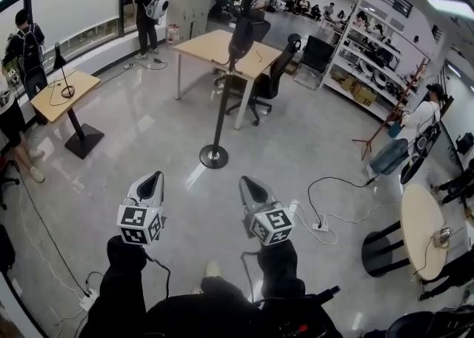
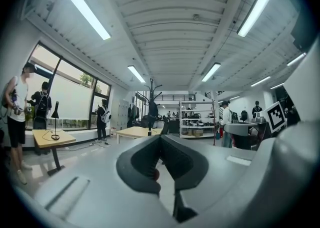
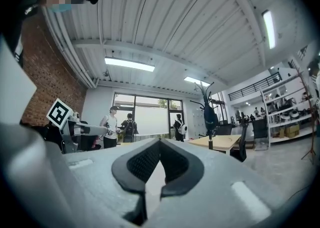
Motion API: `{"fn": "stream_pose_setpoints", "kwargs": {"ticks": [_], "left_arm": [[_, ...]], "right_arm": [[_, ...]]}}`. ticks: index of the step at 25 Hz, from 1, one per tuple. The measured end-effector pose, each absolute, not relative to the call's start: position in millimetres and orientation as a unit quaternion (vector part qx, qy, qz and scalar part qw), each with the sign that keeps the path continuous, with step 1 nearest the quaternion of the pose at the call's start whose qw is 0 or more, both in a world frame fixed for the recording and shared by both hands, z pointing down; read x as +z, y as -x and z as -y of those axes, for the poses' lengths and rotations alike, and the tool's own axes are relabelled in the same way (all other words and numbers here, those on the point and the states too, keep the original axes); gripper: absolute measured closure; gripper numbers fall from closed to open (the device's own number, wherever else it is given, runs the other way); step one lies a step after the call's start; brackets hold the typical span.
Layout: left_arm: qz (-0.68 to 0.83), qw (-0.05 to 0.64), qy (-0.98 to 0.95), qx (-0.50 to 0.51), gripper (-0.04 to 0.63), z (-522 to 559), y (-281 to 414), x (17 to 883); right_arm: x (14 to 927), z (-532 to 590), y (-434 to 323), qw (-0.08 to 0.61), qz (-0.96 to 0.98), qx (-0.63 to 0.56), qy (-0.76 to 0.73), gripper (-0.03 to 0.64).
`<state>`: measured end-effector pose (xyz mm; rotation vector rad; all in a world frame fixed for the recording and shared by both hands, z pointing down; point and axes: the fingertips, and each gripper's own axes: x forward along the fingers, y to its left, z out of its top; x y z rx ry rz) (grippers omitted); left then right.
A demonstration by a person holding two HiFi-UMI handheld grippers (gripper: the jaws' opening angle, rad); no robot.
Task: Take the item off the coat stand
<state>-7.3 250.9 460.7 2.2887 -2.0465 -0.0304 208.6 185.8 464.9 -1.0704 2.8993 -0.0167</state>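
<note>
The left gripper (image 1: 153, 176) is held level with its jaws together and nothing between them. The right gripper (image 1: 247, 181) is likewise closed and empty. Both are aimed toward the coat stand (image 1: 219, 110), which is seen well apart from them on the bare floor (image 1: 141, 133), its round base roughly between the lines of the two grippers.

The item (image 1: 241, 36), dark and hanging, is carried high on the stand just below its upper hooks; what it is cannot be told. A wooden surface (image 1: 204, 47) is seen just behind the stand.

The approach is judged to be the step in hand, with nothing yet grasped. For the next move, the stand must be reached, a gripper raised to the item's height, its jaws opened around the item, and the item lifted clear of its hook.
</note>
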Motion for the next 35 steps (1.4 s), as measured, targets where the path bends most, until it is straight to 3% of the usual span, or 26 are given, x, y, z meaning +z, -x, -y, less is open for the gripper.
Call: {"fn": "stream_pose_setpoints", "kwargs": {"ticks": [35], "left_arm": [[0.683,0.035,-0.729,0.008,0.592,-33,103,467]], "right_arm": [[488,45,-101,0.044,-0.946,-0.026,0.321,0.615]]}}
